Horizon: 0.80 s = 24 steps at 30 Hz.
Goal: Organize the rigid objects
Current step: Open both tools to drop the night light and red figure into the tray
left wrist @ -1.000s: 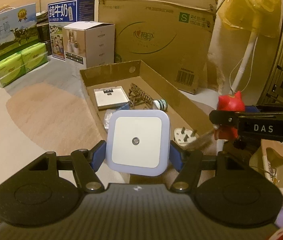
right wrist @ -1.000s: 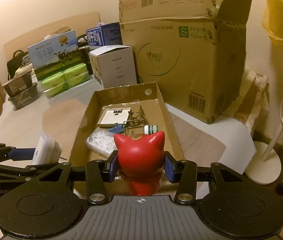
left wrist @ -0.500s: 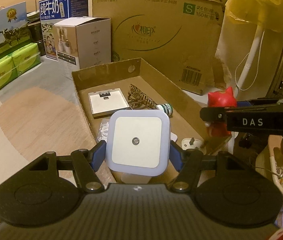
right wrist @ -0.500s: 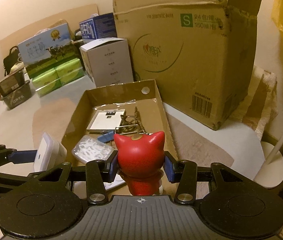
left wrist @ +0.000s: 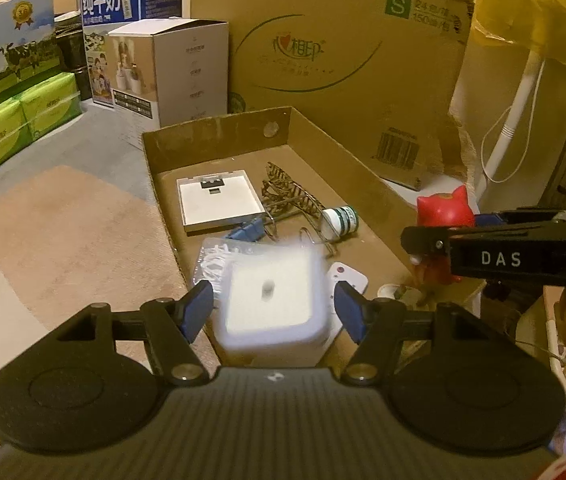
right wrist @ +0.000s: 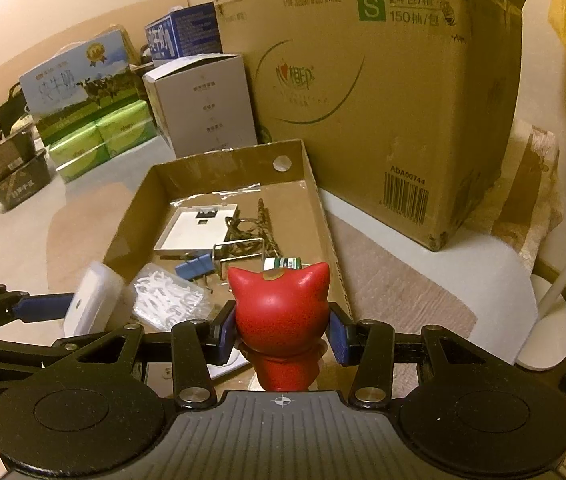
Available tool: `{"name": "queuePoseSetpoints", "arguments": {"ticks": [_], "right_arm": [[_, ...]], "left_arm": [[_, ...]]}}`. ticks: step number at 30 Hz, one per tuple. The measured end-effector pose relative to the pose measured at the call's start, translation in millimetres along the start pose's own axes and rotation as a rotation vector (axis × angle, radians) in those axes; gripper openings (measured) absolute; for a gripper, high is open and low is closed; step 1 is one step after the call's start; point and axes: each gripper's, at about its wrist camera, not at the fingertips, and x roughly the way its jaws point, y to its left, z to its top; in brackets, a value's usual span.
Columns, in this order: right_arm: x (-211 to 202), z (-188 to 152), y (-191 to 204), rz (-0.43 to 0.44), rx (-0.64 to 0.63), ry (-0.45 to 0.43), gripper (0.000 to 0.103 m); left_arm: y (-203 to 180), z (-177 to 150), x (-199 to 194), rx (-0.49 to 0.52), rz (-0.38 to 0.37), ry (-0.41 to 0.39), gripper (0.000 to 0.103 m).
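Left wrist view: the left hand-held gripper (left wrist: 273, 310) has just been opening, its blue pads clear of the blurred white square night light (left wrist: 271, 304) between them, above the near end of the shallow cardboard tray (left wrist: 219, 136).

Right wrist view: the right hand-held gripper (right wrist: 281, 332) clamps the red cat figurine (right wrist: 279, 308) over the tray's near right corner, the night light (right wrist: 91, 300) to its left.

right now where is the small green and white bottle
In the left wrist view the small green and white bottle lies on its side in the shallow cardboard tray, toward its right wall, beside the wire clips.
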Motion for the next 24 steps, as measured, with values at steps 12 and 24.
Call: {"name": "queuePoseSetpoints", "arguments": {"ticks": [12, 24], "right_arm": [[2, 2, 2, -0.007, 0.001, -0.004, 0.046], [2, 3, 4, -0.008, -0.008, -0.003, 0.046]], "left_arm": [[12, -2, -11, -0.038, 0.021, -0.025, 0.071], [10, -2, -12, -0.039, 0.013, -0.023, 0.071]]}}
